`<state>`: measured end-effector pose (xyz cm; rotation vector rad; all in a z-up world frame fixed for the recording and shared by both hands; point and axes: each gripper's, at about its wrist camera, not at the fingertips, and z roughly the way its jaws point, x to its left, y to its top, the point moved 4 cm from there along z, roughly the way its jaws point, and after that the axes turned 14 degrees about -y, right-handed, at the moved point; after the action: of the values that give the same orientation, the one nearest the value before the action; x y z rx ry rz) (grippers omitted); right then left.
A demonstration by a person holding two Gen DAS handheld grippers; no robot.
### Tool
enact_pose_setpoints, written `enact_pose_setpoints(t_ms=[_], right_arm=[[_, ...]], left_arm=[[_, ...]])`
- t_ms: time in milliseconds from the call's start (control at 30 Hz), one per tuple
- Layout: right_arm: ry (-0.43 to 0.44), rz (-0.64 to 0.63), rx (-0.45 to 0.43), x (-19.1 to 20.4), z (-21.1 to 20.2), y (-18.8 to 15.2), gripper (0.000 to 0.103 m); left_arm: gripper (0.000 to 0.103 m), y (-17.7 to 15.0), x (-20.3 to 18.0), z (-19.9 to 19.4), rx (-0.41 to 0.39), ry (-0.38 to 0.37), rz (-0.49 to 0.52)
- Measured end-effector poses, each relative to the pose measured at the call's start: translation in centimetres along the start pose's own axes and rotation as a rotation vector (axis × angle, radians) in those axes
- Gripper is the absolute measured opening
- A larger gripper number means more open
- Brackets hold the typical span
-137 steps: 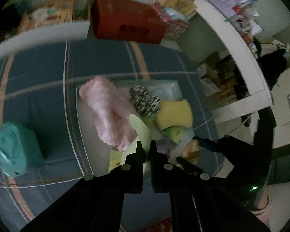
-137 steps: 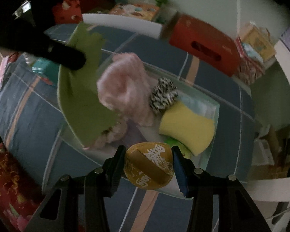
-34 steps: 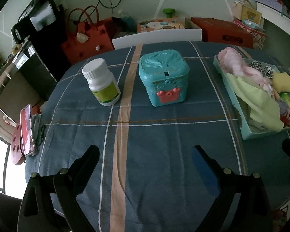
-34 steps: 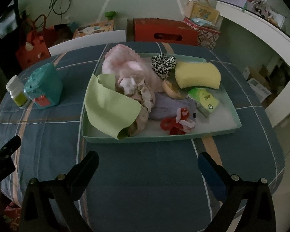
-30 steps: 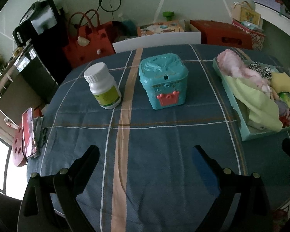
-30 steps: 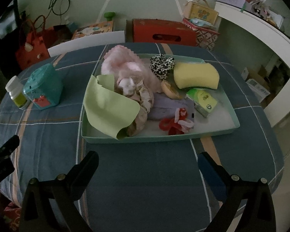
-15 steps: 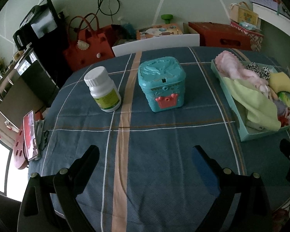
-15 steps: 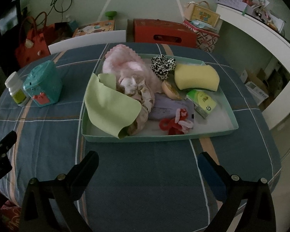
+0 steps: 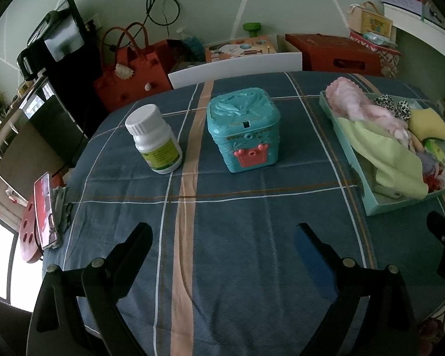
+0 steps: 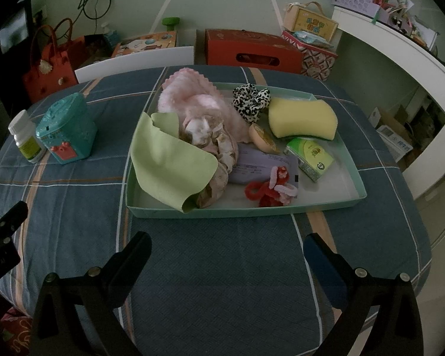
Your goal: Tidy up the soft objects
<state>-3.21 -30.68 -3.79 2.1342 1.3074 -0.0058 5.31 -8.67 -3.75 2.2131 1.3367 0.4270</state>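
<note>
A pale green tray [image 10: 353,175] on the blue plaid tablecloth holds soft things: a green cloth [image 10: 169,166], a pink fluffy towel [image 10: 192,98], a leopard scrunchie [image 10: 250,98], a yellow sponge [image 10: 302,118], a round orange cushion [image 10: 262,138], a purple pouch [image 10: 258,164], a red and pink scrunchie [image 10: 270,188] and a green tissue pack [image 10: 310,154]. My right gripper [image 10: 227,249] is open and empty, in front of the tray. My left gripper [image 9: 222,237] is open and empty over bare cloth, left of the tray [image 9: 376,204].
A teal toy box [image 9: 243,132] and a white pill bottle [image 9: 154,139] stand on the table left of the tray. A white chair back [image 9: 237,66], red bag [image 9: 130,68] and red box [image 10: 252,50] lie behind the table. A phone [image 9: 44,210] sits at the left edge.
Earlier the left gripper held the green cloth and the right the orange cushion over the tray; both now lie in it. Both grippers are open and pulled back. Little moved in the last second.
</note>
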Motion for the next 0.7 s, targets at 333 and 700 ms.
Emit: enact_pose_setpoints(t_ms=[333, 700], right_arm=[[-0.002, -0.020, -0.001, 0.45, -0.02, -0.04, 0.103], [-0.001, -0.023, -0.001, 0.44, -0.04, -0.03, 0.103]], left_arm=[[0.096, 0.04, -0.08, 0.11, 0.003, -0.008, 0.002], [0.096, -0.03, -0.20, 0.12, 0.002, -0.009, 0.006]])
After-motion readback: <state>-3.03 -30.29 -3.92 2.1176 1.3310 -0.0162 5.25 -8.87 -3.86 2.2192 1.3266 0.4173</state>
